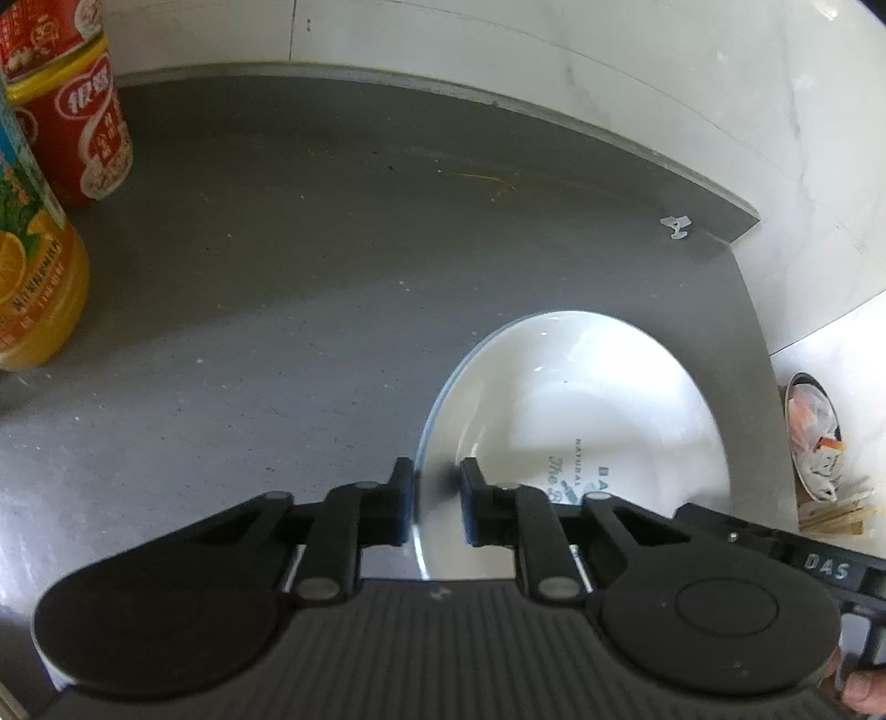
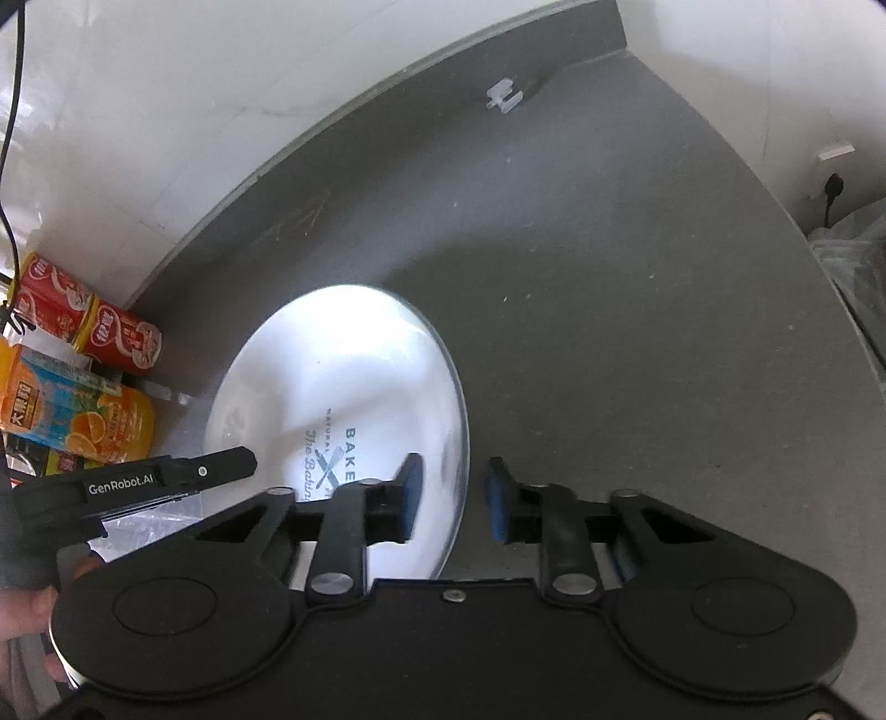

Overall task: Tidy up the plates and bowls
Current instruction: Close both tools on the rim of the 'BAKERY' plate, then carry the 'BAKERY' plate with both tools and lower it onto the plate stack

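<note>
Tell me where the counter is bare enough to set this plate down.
Bare grey counter runs from the plate back to the white wall and toward the corner with the small white clip. Crowded on the left: red cans and orange juice bottle.

Grey counter (image 1: pixel 332 266) against a white wall, with a plate and drinks on it.

In the left wrist view the white plate (image 1: pixel 581 399) with dark printed lettering lies flat at about 4 o'clock, near the counter's right edge. An orange juice bottle (image 1: pixel 33 266) stands at 9 o'clock, and a red can (image 1: pixel 83 133) stands behind it at 10 o'clock. A small white clip (image 1: pixel 675 226) lies at 2 o'clock, close to the back corner. In the right wrist view two red cans (image 2: pixel 83 327) stand together at 9 o'clock beside the juice bottle.
</note>
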`<state>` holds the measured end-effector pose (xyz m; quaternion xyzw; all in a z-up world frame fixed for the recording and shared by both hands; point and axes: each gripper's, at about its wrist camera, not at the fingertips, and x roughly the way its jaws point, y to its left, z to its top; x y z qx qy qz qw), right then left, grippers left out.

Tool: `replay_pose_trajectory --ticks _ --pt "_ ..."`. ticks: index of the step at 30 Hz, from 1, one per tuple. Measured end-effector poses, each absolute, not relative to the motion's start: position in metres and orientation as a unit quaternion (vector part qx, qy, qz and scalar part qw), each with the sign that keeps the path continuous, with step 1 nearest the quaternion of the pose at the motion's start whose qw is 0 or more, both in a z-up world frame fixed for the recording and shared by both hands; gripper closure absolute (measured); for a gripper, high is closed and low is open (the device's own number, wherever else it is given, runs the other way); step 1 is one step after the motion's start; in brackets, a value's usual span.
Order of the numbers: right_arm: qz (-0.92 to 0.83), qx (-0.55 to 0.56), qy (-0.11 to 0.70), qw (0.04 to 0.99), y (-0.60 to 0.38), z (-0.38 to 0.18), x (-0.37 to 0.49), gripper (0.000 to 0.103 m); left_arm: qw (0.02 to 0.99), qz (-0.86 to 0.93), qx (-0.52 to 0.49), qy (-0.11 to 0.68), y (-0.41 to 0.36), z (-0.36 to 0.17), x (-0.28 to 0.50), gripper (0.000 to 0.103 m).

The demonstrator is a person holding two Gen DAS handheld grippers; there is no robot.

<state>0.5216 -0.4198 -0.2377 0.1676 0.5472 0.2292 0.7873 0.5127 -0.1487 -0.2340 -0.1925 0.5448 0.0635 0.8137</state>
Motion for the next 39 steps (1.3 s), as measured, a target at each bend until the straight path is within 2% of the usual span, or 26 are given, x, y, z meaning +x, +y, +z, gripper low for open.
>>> replay_pose_trajectory --ticks 12,25,39 --pt "0.235 0.140 0.523 0.807 -0.413 -0.220 0.510 0.092 0.819 0.052 -0.173 0.545 -0.153 -0.222 0.517 0.089" --pt "0.237 0.141 0.479 0.834 -0.433 -0.168 0.475 0.093 0.836 0.005 -0.172 0.522 -0.154 -0.176 0.505 0.091" --pt "0.224 0.138 0.444 0.857 -0.423 -0.119 0.412 0.092 0.852 -0.038 -0.162 0.497 -0.141 -0.124 0.452 0.091"
